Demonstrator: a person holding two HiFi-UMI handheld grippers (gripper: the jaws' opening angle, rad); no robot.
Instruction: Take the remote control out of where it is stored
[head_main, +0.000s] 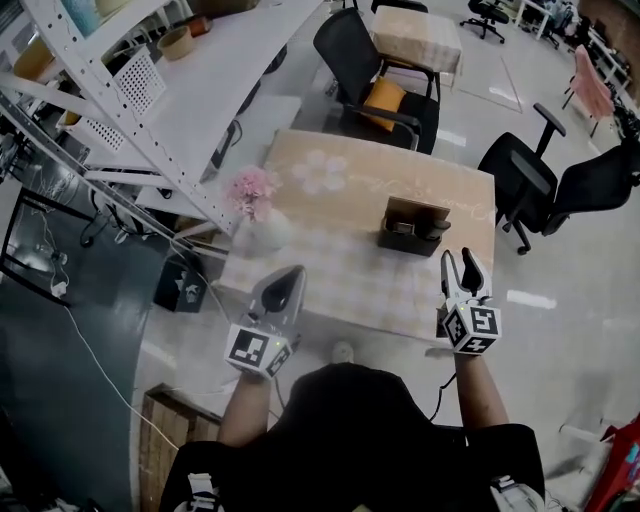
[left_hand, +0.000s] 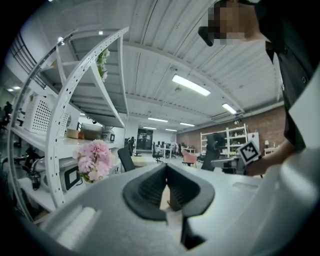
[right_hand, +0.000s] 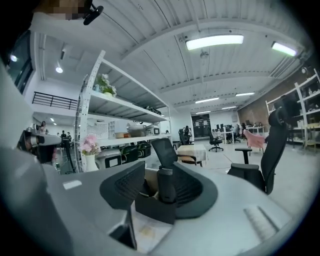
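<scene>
Over the table (head_main: 345, 180), right hand-held gripper (head_main: 459, 258) gapes empty, left hand-held gripper (head_main: 289, 274) closed.

**Matt plastic, cloth and painted metal above a shiny floor**

The tabletop (head_main: 330, 190) is covered by a soft, matt cloth, pale-checked with a faded flower print. The holder (head_main: 412, 228) is seen as dark and matt, backed by a brown, board-like panel. The remote control (right_hand: 164, 186) in it looks like smooth black plastic. The shells of the left gripper (head_main: 290, 272) and right gripper (head_main: 459, 258) are rendered in smooth, matt grey plastic, and their fingers (right_hand: 127, 187) are faced with a dark, ribbed, rubbery lining. The shelf rack (head_main: 150, 140) is made of white-painted perforated metal. The floor (head_main: 560, 290) is polished, and light is reflected in it.
</scene>
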